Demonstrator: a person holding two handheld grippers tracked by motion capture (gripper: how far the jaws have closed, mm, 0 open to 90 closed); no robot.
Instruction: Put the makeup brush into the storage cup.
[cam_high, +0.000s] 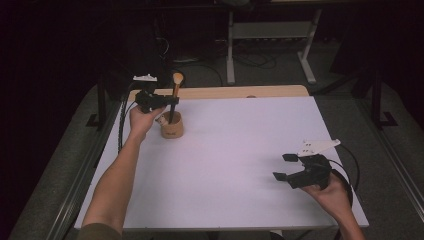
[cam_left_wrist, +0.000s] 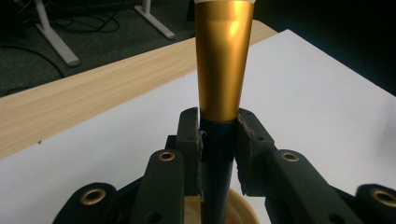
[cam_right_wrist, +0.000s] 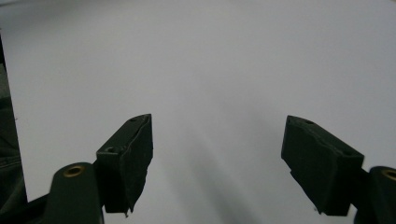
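The left gripper pinches a brush by its dark handle, just below the gold ferrule, so the bristles point up and the handle end hangs straight into the wooden cup directly beneath the jaws. That upright hold looks meant to stand the brush in the cup. The cup sits near the bench's far left corner, close to the wooden strip behind the gripper, with little spare room on that side. The right gripper rests spread and empty over bare bench well away, with open surface all around it.
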